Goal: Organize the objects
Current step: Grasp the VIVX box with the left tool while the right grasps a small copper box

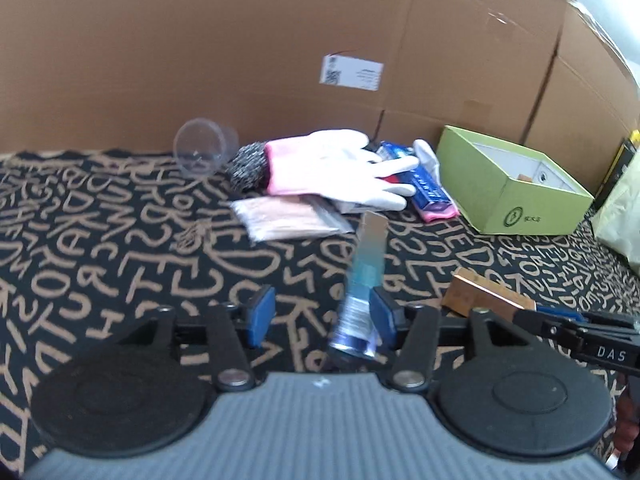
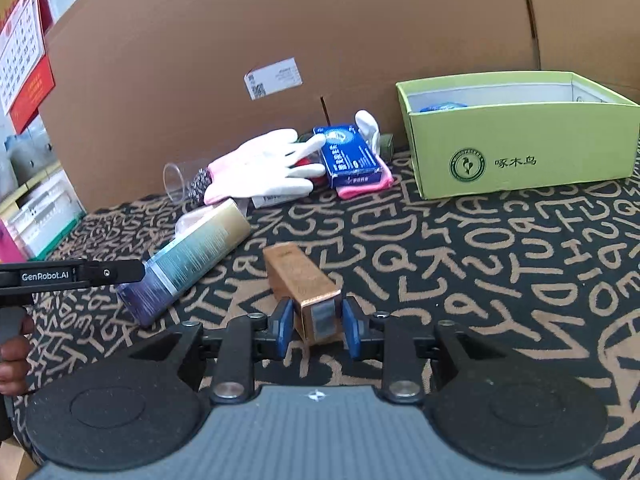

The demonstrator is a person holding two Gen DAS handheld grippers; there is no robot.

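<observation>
Two grippers over a black cloth [image 2: 460,248] with tan lettering, big cardboard sheet [image 2: 280,32] standing behind it as backdrop. Landmark: green box [image 2: 516,148], open top, sitting on the cloth at the right against the cardboard; something blue shows inside it, too hidden to name. Left of the box, a heap: white-and-pink glove [image 2: 260,164] lying flat, blue carton [image 2: 348,156] resting on a pink item just beside the box's left wall, steel scrubber [image 1: 246,166] touching the glove cuff, clear cup [image 1: 204,148] on its side farthest left from the box. Clear packet [image 1: 288,218] of pinkish stuff lies in front of the glove. Long teal-to-gold carton [image 2: 196,256] lies tilted on the cloth, well left of the box; left gripper [image 1: 320,316] is spread wide around its near end, right pad [image 1: 380,314] against the carton, left pad apart from it, so released, not clamping. Copper carton [image 2: 300,284] lies on the cloth in front of the box and left of it; right gripper [image 2: 314,326] straddles its near end, pads just beside both sides with slivers of gap, not clenched. Red calendar [image 2: 24,40] hangs far left of the box.
</observation>
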